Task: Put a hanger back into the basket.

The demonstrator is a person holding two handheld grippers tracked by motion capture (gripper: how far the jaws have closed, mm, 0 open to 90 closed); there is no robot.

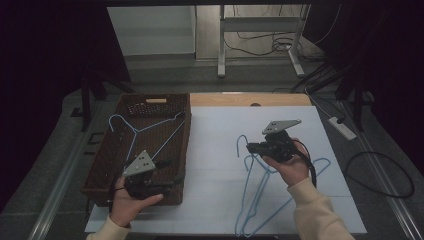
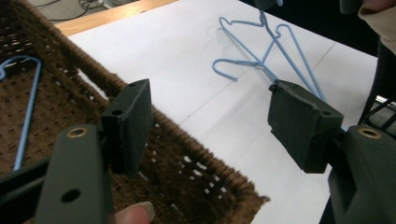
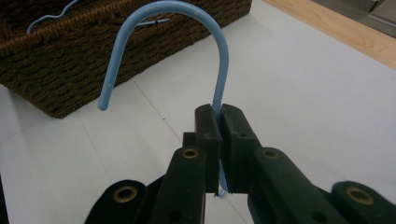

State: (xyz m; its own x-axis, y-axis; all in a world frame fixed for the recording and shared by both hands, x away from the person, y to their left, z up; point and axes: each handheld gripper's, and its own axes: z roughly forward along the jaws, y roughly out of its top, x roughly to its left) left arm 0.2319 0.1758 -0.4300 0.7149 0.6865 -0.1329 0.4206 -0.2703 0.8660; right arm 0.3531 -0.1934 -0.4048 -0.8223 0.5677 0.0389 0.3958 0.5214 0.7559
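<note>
Jaws of the right gripper point(image 3: 219, 121) are clamping a blue hanger point(image 3: 212, 56) by its neck above the sheet point(image 1: 215, 150), seemingly bound for the basket point(image 1: 107, 165), while the left gripper point(image 2: 210, 126) is waiting agape there.

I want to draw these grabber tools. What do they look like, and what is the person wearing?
Each gripper, left and right, is black, with a grey three-cornered plate on top and a black cable trailing off. The jaws are flat black blocks on arms with brass-coloured rivets. The sleeves are cream.

Light blue hangers point(image 1: 260, 185), dark brown woven basket point(image 1: 107, 165), white table sheet point(image 1: 215, 150), black claw point(image 3: 219, 123)
</note>
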